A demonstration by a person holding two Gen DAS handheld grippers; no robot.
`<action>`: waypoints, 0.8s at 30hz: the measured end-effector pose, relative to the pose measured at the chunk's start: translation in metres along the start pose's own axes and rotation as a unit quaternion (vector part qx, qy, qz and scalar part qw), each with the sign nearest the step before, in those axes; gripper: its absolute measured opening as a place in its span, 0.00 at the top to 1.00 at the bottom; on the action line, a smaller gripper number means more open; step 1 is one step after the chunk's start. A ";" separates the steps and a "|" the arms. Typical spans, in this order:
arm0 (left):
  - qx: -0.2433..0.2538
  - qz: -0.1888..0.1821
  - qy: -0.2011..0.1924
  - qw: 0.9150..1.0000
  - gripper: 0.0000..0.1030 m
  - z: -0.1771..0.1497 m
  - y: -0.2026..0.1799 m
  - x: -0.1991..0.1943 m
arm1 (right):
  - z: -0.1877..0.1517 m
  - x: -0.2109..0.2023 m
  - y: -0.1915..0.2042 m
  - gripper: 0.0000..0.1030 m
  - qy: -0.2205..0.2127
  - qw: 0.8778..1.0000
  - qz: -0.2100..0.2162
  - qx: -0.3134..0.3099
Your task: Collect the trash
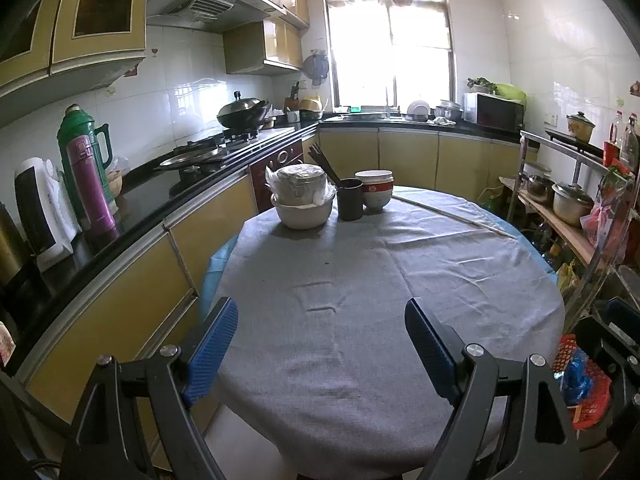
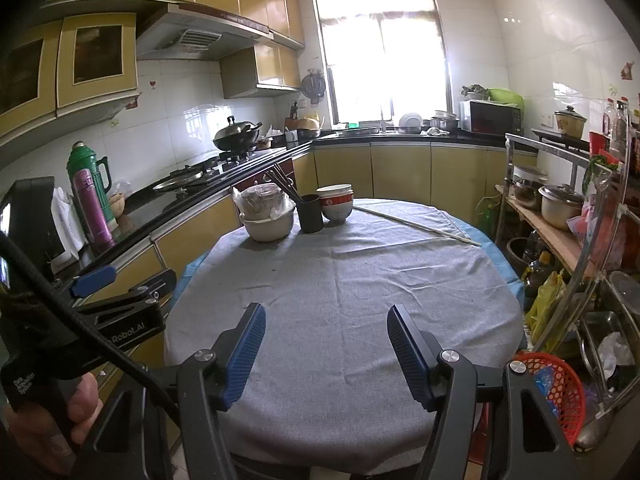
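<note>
Left gripper [image 1: 322,338]: jaws spread wide, nothing between them, held over the near edge of the round table [image 1: 360,280]. Right gripper [image 2: 326,344]: likewise spread wide and empty, also over the near edge, pointing toward the window [image 2: 384,52]. Left gripper seen again from the right wrist view at the table's left edge, gripped by a hand [image 2: 52,420].

Table covered with a grey cloth [image 2: 340,280]; no loose trash discernible on the cloth. At the far left edge: a white bowl [image 1: 303,211] carrying a plastic-wrapped container [image 1: 300,185]; just beside it, a dark cup [image 1: 349,199] with chopsticks [image 1: 326,166] standing in it; touching the cup, a stack of red-and-white bowls [image 1: 375,190]. Along the far right edge: a long pale stick [image 1: 452,215] lying flat.

Off the near right edge, below table level: a red basket [image 2: 554,392] containing blue crumpled plastic [image 1: 576,376], the only trash visible.

Left counter: green flask [image 1: 78,148], purple flask [image 1: 90,184], covered wok [image 1: 243,111]. Right: metal shelf [image 2: 560,216] with pots.
</note>
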State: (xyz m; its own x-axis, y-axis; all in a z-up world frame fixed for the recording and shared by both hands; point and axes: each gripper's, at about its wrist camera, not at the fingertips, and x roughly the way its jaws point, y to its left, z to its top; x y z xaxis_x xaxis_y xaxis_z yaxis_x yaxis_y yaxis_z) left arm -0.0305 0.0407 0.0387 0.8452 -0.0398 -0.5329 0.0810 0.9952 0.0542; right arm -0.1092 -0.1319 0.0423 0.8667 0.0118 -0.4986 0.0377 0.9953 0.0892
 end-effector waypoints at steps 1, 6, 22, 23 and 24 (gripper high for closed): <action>0.000 0.001 0.000 1.000 0.17 0.000 0.001 0.000 | 0.000 0.000 -0.001 0.35 0.000 1.000 0.000 0.000; -0.003 0.002 0.002 1.000 0.17 0.000 0.004 0.002 | 0.000 0.000 -0.001 0.35 -0.001 1.000 0.000 0.000; -0.007 0.021 0.013 1.000 0.17 0.004 0.005 0.017 | 0.008 0.026 -0.013 0.35 0.014 1.000 0.009 0.018; -0.007 0.023 0.016 1.000 0.17 0.004 0.004 0.019 | 0.009 0.029 -0.014 0.35 0.016 1.000 0.009 0.020; -0.008 0.025 0.017 1.000 0.17 0.004 0.005 0.019 | 0.009 0.031 -0.015 0.35 0.019 1.000 0.011 0.022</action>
State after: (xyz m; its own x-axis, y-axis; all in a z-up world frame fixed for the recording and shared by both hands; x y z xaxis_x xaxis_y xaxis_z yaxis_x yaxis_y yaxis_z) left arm -0.0118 0.0440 0.0326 0.8299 0.0120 -0.5578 0.0316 0.9972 0.0685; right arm -0.0781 -0.1477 0.0329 0.8487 0.0389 -0.5275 0.0410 0.9895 0.1389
